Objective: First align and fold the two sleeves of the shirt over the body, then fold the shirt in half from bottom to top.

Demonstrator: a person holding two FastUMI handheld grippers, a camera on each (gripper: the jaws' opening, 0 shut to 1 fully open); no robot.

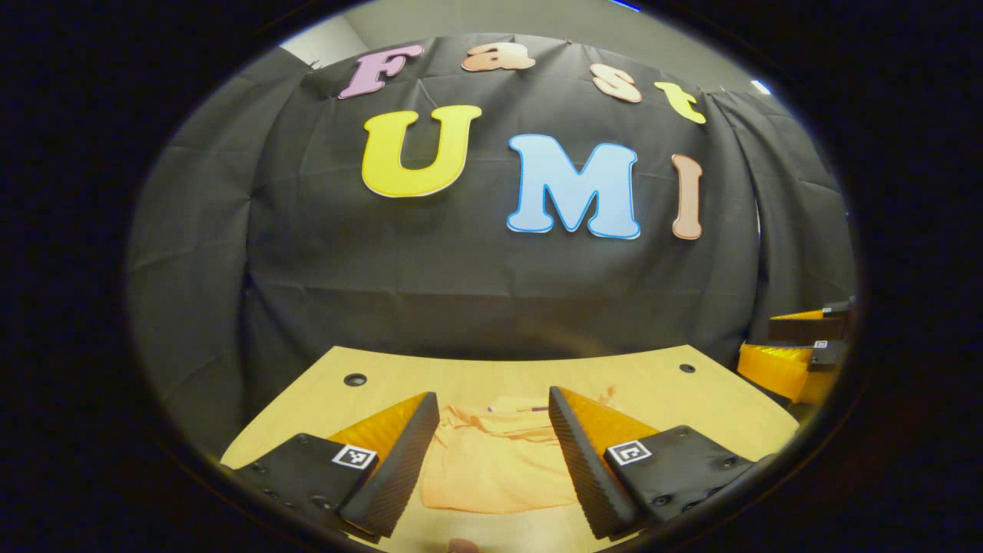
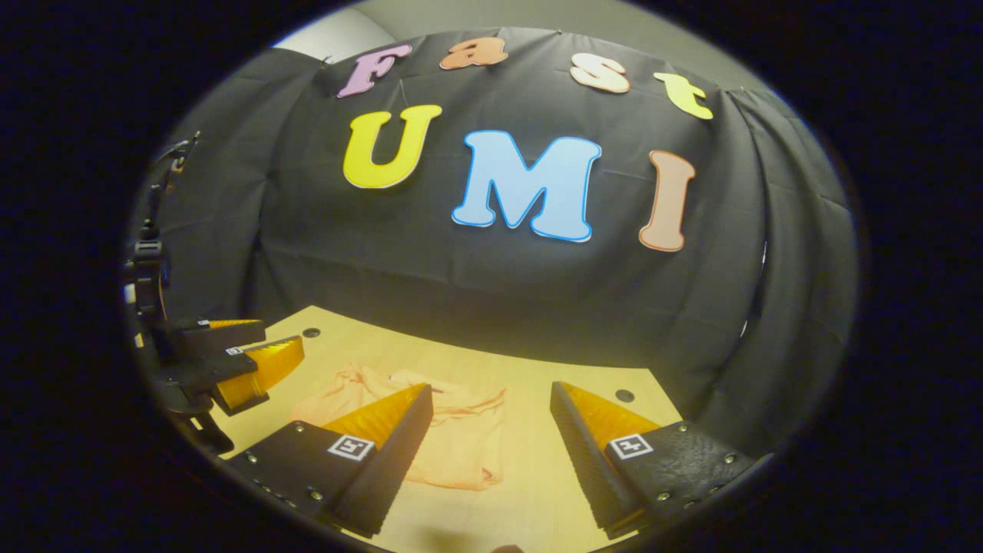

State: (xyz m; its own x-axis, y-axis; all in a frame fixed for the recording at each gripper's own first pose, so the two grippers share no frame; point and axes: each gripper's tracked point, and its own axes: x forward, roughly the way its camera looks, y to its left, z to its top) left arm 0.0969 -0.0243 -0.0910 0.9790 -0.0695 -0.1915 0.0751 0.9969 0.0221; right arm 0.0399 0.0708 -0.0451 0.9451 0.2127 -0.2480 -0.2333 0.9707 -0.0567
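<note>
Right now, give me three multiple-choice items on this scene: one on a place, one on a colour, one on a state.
1. Where does the shirt lie?
A. on the table
B. on the floor
C. hung on the wall

2. What colour is the shirt?
A. dark blue
B. pale orange
C. green

3. How stands the left gripper?
A. shut on the shirt
B. shut on nothing
C. open above the shirt

Key: 1 A, it lies on the wooden top; 2 B, the cloth is light peach-orange; 3 C, its fingers stand wide apart with the shirt seen between them. The right gripper is open as well.

Soft, wrinkled cloth shirt [image 1: 491, 461] lies on a smooth, matt wooden table [image 1: 691, 407].
</note>
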